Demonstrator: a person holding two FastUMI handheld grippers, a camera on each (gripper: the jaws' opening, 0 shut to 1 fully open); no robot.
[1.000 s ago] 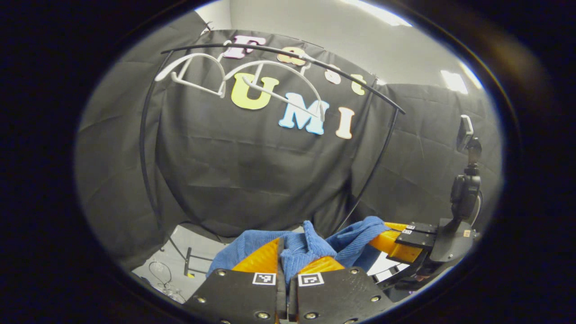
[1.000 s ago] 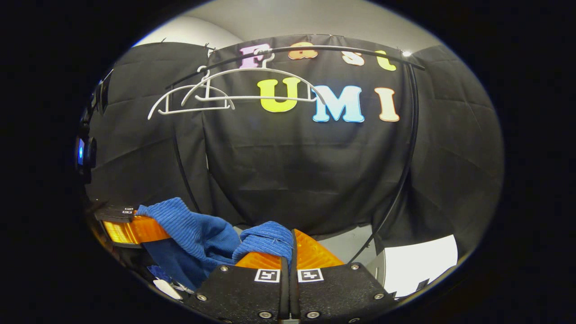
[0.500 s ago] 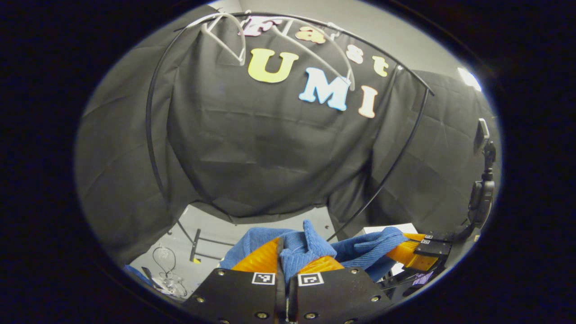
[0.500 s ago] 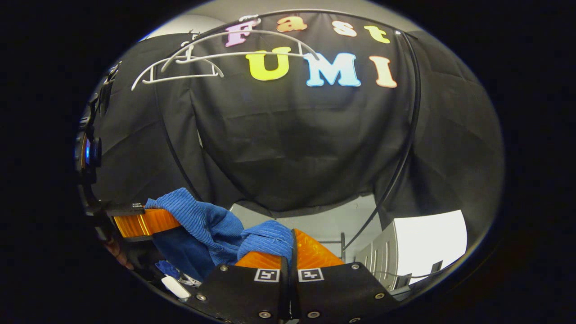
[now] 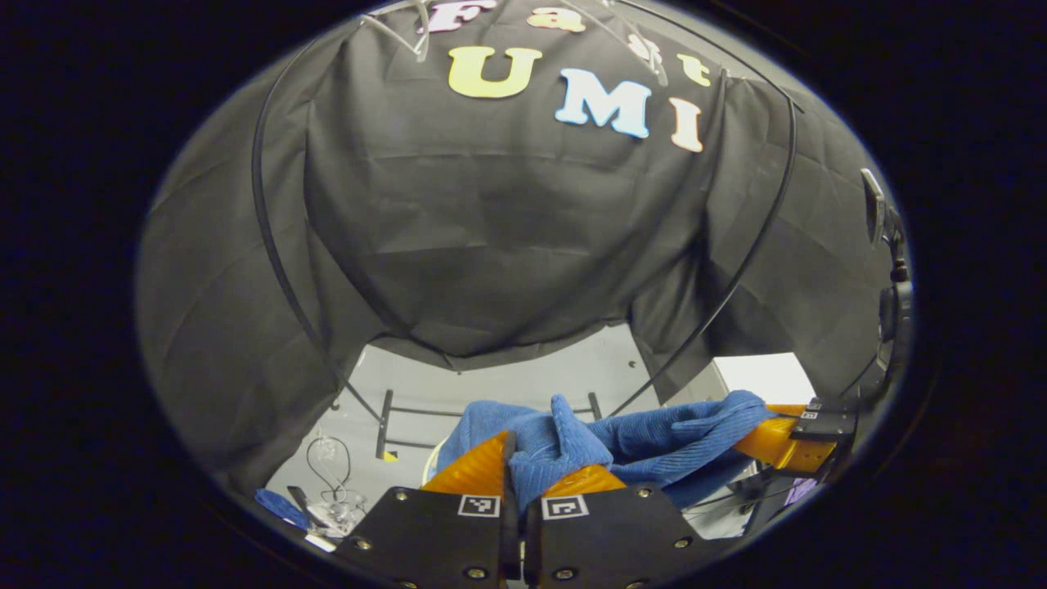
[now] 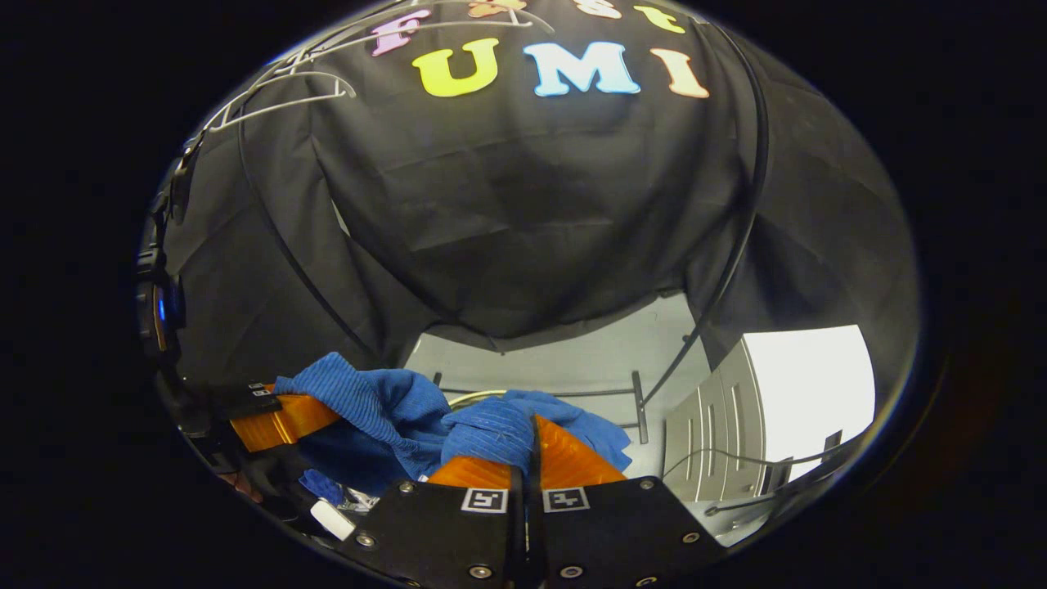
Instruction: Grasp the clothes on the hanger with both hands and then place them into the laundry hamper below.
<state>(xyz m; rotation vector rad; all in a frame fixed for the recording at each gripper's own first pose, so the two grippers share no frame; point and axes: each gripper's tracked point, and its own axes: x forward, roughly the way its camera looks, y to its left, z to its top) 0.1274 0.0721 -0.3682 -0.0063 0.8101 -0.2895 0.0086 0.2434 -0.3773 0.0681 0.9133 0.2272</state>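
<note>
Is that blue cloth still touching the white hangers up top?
Apart. Right gripper view: blue cloth hangs low, hangers high above, black wall between.

Both tools have sunk with the blue garment [image 5: 654, 429], the white hangers [image 6: 278, 82] now far overhead.

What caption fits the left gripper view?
Left tongs pinch blue cloth, right tongs hold its far end.

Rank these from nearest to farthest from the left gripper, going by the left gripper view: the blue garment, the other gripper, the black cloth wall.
1. Blue garment: pinched in the left gripper.
2. Right gripper: lower right, holding the garment's other end.
3. Black cloth wall: behind, across the back.
</note>
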